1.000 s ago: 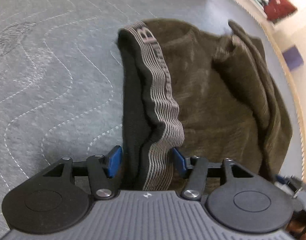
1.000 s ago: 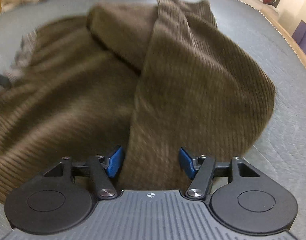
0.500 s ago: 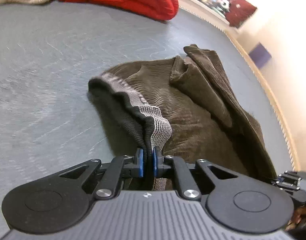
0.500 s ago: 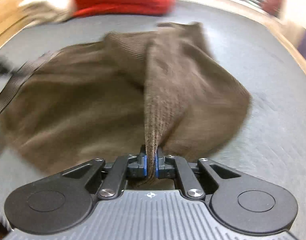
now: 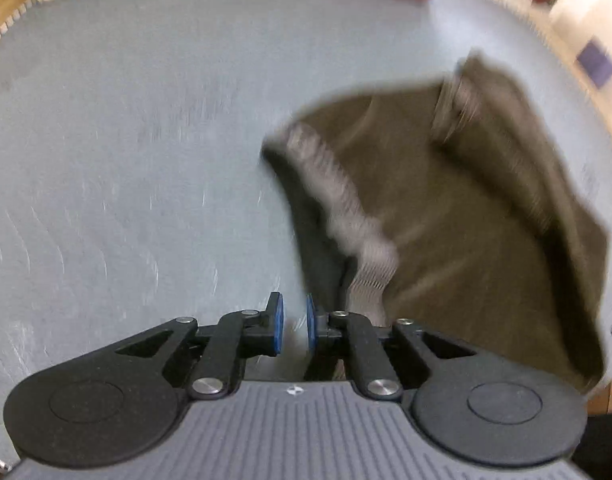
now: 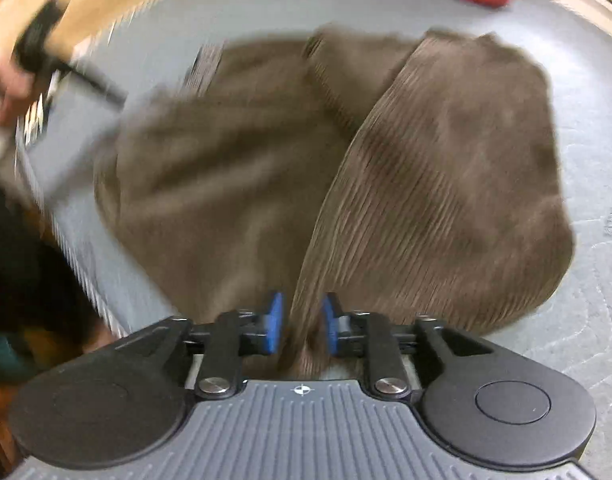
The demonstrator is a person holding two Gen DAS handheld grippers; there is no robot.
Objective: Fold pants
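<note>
Brown corduroy pants (image 6: 426,184) lie bunched in a rough fold near the grey table's (image 5: 126,160) edge, left gripper (image 5: 291,322) jaws slightly parted on nothing beside the waistband (image 5: 346,216), right gripper (image 6: 302,322) jaws parted, astride a ridge; neatening remains.

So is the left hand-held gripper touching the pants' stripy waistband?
Apart. In the left wrist view the left hand-held gripper shows only grey mat between its fingers; the waistband hangs just right of them.

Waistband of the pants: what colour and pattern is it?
The waistband is light grey with fine stripes, though blurred; the left wrist view shows it best.
</note>
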